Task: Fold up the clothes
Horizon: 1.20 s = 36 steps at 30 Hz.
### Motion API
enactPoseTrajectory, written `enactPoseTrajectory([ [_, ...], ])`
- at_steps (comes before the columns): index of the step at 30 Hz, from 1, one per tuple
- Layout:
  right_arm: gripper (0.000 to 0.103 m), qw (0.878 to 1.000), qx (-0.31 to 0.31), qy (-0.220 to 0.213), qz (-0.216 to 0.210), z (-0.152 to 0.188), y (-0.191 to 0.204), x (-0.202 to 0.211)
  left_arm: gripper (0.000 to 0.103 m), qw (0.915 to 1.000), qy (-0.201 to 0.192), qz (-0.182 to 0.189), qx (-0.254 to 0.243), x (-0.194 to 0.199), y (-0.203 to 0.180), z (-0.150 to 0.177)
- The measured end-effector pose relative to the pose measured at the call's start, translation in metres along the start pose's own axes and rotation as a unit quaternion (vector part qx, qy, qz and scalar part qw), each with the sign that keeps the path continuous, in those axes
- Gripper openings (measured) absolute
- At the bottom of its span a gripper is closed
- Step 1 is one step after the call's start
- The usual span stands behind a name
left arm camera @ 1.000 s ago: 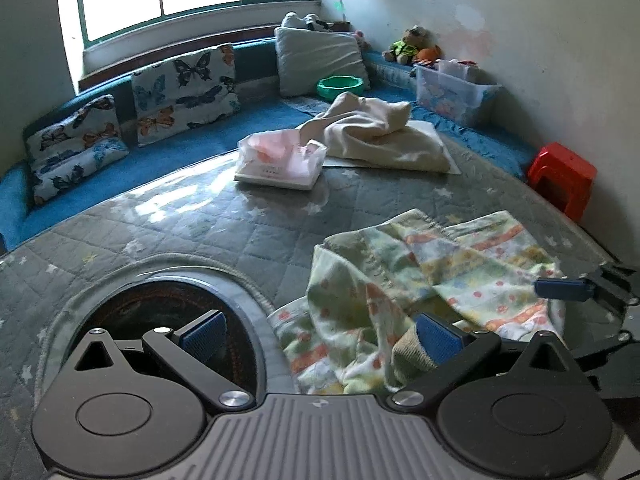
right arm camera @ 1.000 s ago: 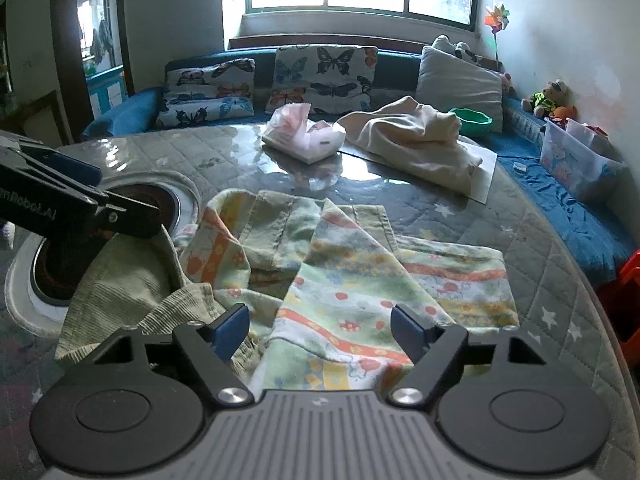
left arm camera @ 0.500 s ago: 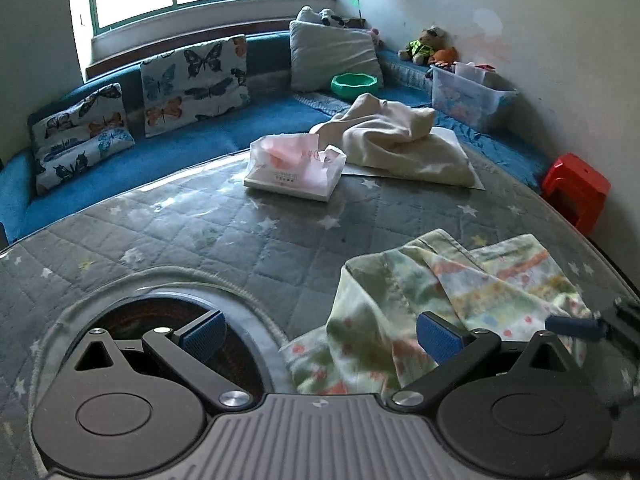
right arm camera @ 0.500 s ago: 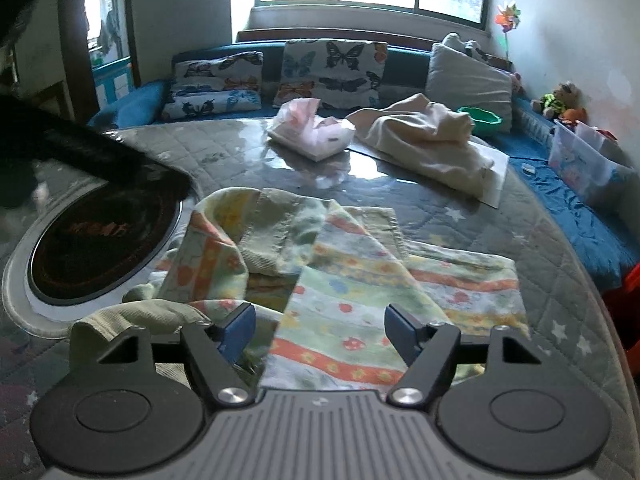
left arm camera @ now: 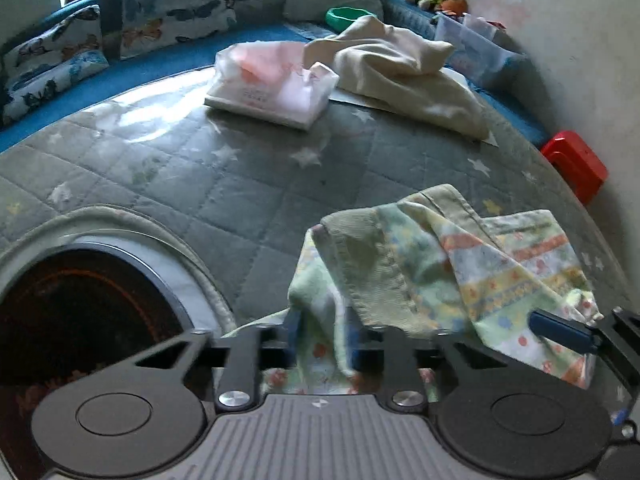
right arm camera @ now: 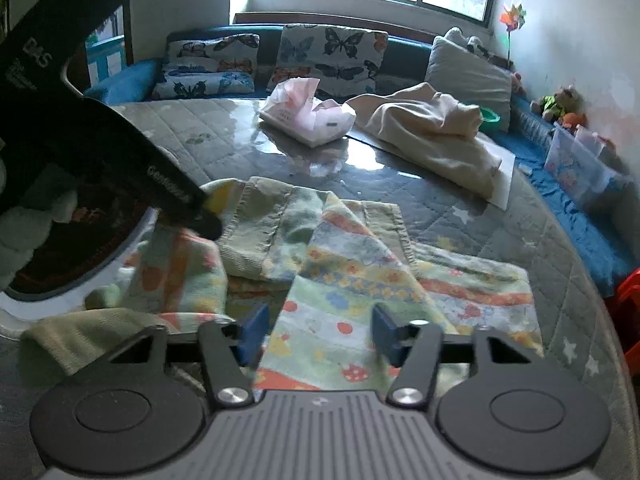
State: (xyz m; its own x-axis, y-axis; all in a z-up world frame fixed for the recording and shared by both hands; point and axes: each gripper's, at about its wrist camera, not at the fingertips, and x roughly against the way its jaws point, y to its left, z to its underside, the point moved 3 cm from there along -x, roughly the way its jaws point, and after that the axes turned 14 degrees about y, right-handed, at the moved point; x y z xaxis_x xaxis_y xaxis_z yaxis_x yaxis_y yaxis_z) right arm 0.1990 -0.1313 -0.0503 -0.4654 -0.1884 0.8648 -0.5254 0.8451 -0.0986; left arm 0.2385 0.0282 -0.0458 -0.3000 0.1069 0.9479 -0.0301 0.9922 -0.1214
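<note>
Left wrist view shows your left gripper [left arm camera: 322, 340] closing on a fold of the patterned garment [left arm camera: 460, 272], which lies crumpled at the near edge of the quilted table [left arm camera: 240, 184]. Take only one layer there, so the cloth opens flat. Your right gripper [right arm camera: 316, 330] points steeply down over the near hem, its jaws half wide and closing, cloth between them but not yet pressed.

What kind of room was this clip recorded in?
Most likely a home living or play room: a blue window bench with butterfly-print cushions, stuffed toys along the wall, and a round quilt-covered table holding a patterned child's garment.
</note>
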Motion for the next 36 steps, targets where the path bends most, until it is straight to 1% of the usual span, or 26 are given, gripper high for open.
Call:
enactPoseTrajectory([
  [1,0.043,1.0,0.0,0.0,0.005,0.0,-0.001,0.0,0.014,1.0,-0.002,0.002,-0.002,0.002,0.0,0.002],
  [3,0.037,1.0,0.001,0.0,0.013,0.003,-0.003,0.001,0.007,0.9999,-0.008,0.01,-0.004,0.007,0.0,0.006],
  [4,0.032,1.0,0.001,-0.002,0.018,0.005,-0.004,0.002,0.006,0.9998,-0.012,0.014,-0.005,0.011,0.0,0.008],
  [6,0.025,1.0,0.003,-0.007,0.027,0.009,-0.007,0.006,0.005,0.9996,-0.024,0.017,-0.006,0.02,0.001,0.012],
  [8,0.022,0.999,0.002,-0.016,0.04,0.014,-0.01,0.013,0.004,0.9991,-0.037,0.019,-0.008,0.03,0.001,0.017],
  [12,0.01,0.997,0.002,-0.033,0.068,0.03,-0.019,0.033,0.004,0.9976,-0.063,0.024,-0.016,0.054,0.001,0.032],
  [17,0.006,0.994,-0.01,-0.051,0.101,0.055,-0.034,0.062,0.003,0.9957,-0.083,0.032,-0.027,0.079,0.003,0.061],
  [21,0.005,0.99,-0.021,-0.058,0.124,0.076,-0.045,0.085,0.003,0.9947,-0.091,0.034,-0.035,0.094,0.008,0.088],
  [23,0.005,0.989,-0.03,-0.058,0.129,0.087,-0.049,0.096,0.003,0.9942,-0.095,0.035,-0.038,0.101,0.012,0.104],
  [27,0.005,0.987,-0.048,-0.056,0.14,0.108,-0.056,0.114,0.003,0.9946,-0.088,0.034,-0.043,0.105,0.019,0.129],
  [29,0.005,0.986,-0.062,-0.05,0.146,0.119,-0.061,0.12,0.003,0.9952,-0.084,0.033,-0.038,0.104,0.024,0.134],
  [31,0.005,0.984,-0.08,-0.042,0.151,0.129,-0.067,0.122,0.005,0.9955,-0.084,0.03,-0.03,0.102,0.027,0.132],
  [33,0.005,0.983,-0.097,-0.027,0.155,0.141,-0.072,0.124,0.016,0.9958,-0.085,0.028,-0.023,0.101,0.029,0.126],
  [34,0.006,0.982,-0.103,-0.018,0.155,0.146,-0.075,0.124,0.018,0.9958,-0.085,0.027,-0.019,0.1,0.03,0.123],
  [35,0.006,0.982,-0.109,-0.007,0.155,0.15,-0.078,0.124,0.027,0.9959,-0.085,0.026,-0.015,0.1,0.031,0.121],
  [36,0.009,0.982,-0.116,0.002,0.152,0.157,-0.08,0.125,0.04,0.9958,-0.088,0.025,-0.013,0.099,0.03,0.116],
])
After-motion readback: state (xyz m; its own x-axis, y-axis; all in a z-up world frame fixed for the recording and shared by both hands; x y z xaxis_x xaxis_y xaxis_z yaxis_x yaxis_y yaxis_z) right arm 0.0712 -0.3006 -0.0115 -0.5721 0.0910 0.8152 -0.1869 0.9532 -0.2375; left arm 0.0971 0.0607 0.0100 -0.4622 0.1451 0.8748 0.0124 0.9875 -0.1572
